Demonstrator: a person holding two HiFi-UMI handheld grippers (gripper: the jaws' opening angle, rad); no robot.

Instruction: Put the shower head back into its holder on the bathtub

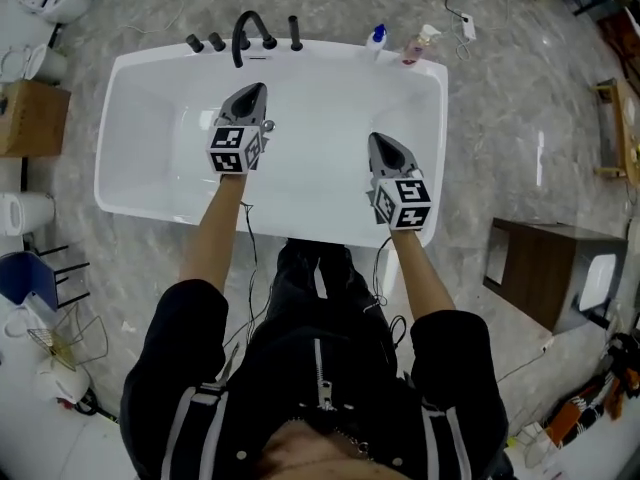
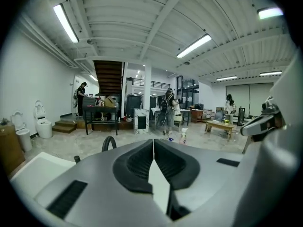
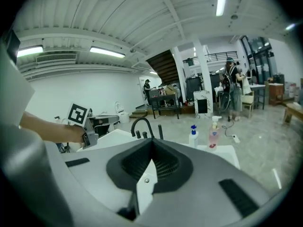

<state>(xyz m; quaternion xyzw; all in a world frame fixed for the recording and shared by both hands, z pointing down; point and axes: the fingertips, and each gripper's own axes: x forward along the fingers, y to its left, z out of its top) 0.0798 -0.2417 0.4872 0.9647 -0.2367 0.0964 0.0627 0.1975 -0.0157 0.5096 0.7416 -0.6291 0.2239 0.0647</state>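
Your left claw is closed tight. In the left gripper view its 2 dark pads meet along a thin line, and nothing is caught between them. Your right claw is closed the same way, jaws pressed together and empty, as the right gripper view shows at the tips.

You hold both claws in the air over the white bathtub, well apart from each other. The left one is over the middle of the basin, nearer the far rim. The right one is over the basin's right half, nearer you. Both point away from you, toward the fittings on the far rim.

The shower head is in neither claw. It is the slim black piece standing upright on the far rim, just right of the curved black faucet, and apart from both claws. Its base is too small to make out. 2 short black knobs stand on the same rim, left of the faucet.

At the far right corner of the rim stand a white bottle with a blue cap and, beside it, a pink spray bottle.

The tub sits on a grey marbled floor. A brown cabinet stands off to your right.
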